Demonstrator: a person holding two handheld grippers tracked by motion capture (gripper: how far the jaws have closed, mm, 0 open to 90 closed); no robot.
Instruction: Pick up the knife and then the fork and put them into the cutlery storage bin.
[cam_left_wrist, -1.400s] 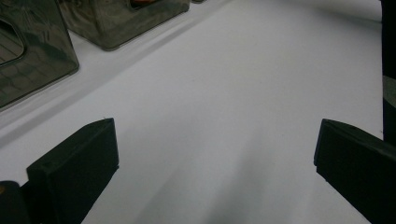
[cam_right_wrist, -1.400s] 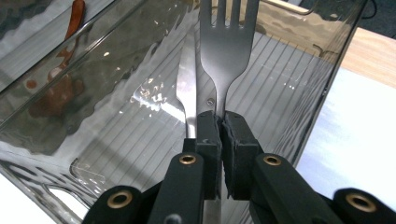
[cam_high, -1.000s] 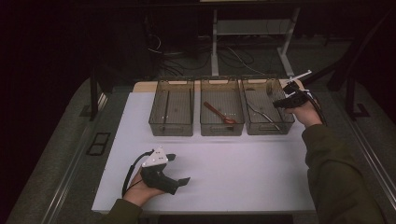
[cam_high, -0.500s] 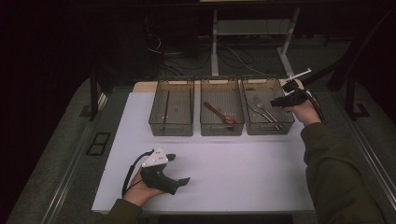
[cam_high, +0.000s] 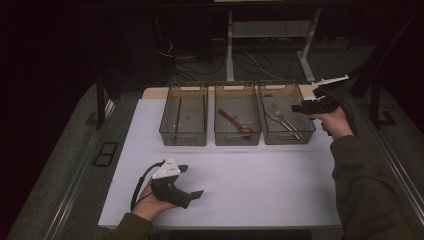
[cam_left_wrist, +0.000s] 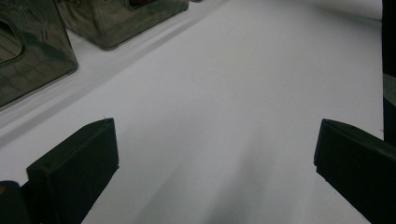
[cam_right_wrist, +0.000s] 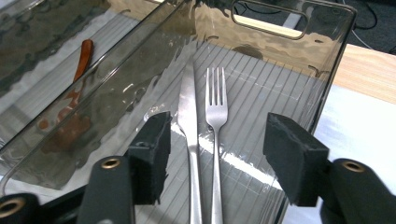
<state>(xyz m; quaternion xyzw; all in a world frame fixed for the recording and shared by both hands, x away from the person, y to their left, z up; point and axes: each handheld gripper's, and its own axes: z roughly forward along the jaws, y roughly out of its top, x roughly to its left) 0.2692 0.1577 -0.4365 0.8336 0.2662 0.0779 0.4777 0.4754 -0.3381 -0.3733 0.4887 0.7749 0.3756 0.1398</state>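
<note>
Bare white tabletop (cam_high: 260, 175) before bins (cam_high: 237, 121)

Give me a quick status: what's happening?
Right tongs just opened over knife and fork in the bin. Left tongs open, idle. Nothing blocking.

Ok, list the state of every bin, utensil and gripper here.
Left bin: holds thin sticks.
Middle bin: holds a red spoon.
Right bin: holds both pieces below.
Knife: flat, beside fork.
Fork: flat.
Left gripper: open, empty.
Right gripper: just opening, above cutlery, empty.
</note>
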